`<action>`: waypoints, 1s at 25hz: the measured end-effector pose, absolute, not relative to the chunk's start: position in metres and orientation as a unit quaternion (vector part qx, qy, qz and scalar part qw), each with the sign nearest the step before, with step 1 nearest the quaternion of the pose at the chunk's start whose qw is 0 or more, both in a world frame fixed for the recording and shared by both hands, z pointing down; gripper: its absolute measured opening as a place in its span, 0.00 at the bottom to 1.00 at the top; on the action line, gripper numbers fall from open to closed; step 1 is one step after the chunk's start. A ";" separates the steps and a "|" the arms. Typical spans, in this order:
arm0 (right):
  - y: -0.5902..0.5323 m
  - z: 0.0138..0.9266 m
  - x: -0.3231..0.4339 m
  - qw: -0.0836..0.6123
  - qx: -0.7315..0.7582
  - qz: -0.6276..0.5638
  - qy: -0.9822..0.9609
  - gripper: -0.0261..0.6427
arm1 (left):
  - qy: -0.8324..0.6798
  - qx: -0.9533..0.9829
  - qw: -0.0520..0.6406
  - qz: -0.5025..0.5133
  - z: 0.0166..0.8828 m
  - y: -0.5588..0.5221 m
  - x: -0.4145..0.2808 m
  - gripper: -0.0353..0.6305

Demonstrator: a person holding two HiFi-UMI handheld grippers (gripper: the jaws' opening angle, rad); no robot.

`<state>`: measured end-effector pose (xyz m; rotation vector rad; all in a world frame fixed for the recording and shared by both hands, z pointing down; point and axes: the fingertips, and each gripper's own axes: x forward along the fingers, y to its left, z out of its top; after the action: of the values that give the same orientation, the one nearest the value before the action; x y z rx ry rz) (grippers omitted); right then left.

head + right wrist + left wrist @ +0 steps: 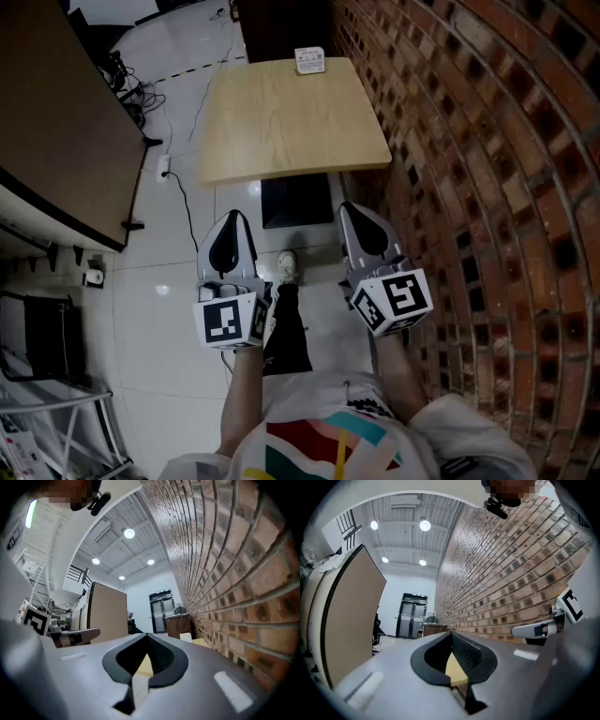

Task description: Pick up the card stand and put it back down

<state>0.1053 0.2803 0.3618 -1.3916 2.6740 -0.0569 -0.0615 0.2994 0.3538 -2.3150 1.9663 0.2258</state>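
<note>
Presumably light, stiff and easily tipped, the card stand [309, 60] on the bench [281, 131] at upper centre is best pinched low, while the left tool [232, 230] and right tool [366, 225] are seen closed and empty.

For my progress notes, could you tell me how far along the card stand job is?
Done: nothing; the card stand sits untouched at the far edge of the table. In hand: nothing; left gripper and right gripper are shut, empty, short of it. Left: reach, lift, set back down.

card stand [309, 60]: print too small | person [328, 441]: cut off btm edge
</note>
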 end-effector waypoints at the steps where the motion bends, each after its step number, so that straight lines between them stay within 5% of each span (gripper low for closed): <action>1: 0.249 0.360 0.099 0.067 -0.464 -0.016 0.883 0.04 | 0.645 -0.759 0.047 0.079 0.356 0.267 -0.073 0.05; 12: -0.048 0.334 0.004 0.020 -0.483 -0.020 0.875 0.04 | 0.632 -0.771 0.021 0.081 0.332 -0.055 -0.172 0.05; 25: -0.216 0.407 0.015 -0.032 -0.510 -0.056 0.858 0.04 | 0.643 -0.765 0.039 -0.008 0.372 -0.158 -0.185 0.05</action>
<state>0.0145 -0.2157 0.4069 -1.6357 2.7502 -0.1780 -0.1846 -0.1584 0.3717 -2.3451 1.9708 -0.0243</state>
